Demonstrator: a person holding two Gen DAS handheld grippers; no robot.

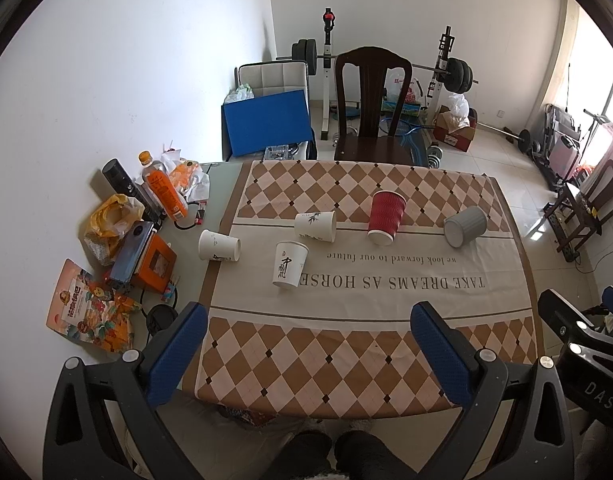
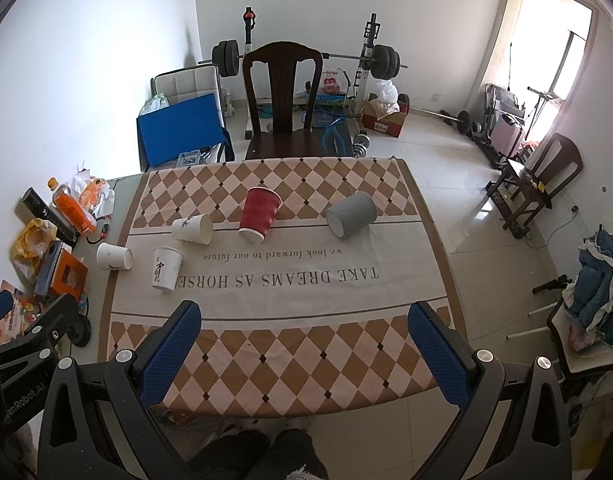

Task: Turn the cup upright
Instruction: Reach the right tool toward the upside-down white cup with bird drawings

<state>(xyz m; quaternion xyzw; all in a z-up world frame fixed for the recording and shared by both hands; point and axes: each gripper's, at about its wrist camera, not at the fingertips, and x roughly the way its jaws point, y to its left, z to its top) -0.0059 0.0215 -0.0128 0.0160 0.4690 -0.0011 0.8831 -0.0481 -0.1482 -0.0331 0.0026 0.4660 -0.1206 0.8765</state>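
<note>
Several cups lie on their sides on the checked tablecloth (image 1: pixel 346 360): a red ribbed cup (image 1: pixel 385 218) (image 2: pixel 259 214), a grey ribbed cup (image 1: pixel 464 226) (image 2: pixel 351 214), and three white paper cups, one at the left (image 1: pixel 219 245) (image 2: pixel 114 256), one with black writing (image 1: pixel 289 265) (image 2: pixel 166 269), one with a bamboo print (image 1: pixel 315 227) (image 2: pixel 192 229). My left gripper (image 1: pixel 310 316) is open and empty above the table's near edge. My right gripper (image 2: pixel 306 316) is open and empty, also high above the near edge, well short of the cups.
Clutter sits on the bare table strip at the left: an orange bottle (image 1: pixel 162 188), a black flask (image 1: pixel 122 182), a yellow bag (image 1: pixel 110 220), an orange box (image 1: pixel 152 266), a snack packet (image 1: pixel 86 312). A dark wooden chair (image 1: pixel 372 108) stands at the far edge. Gym gear stands behind.
</note>
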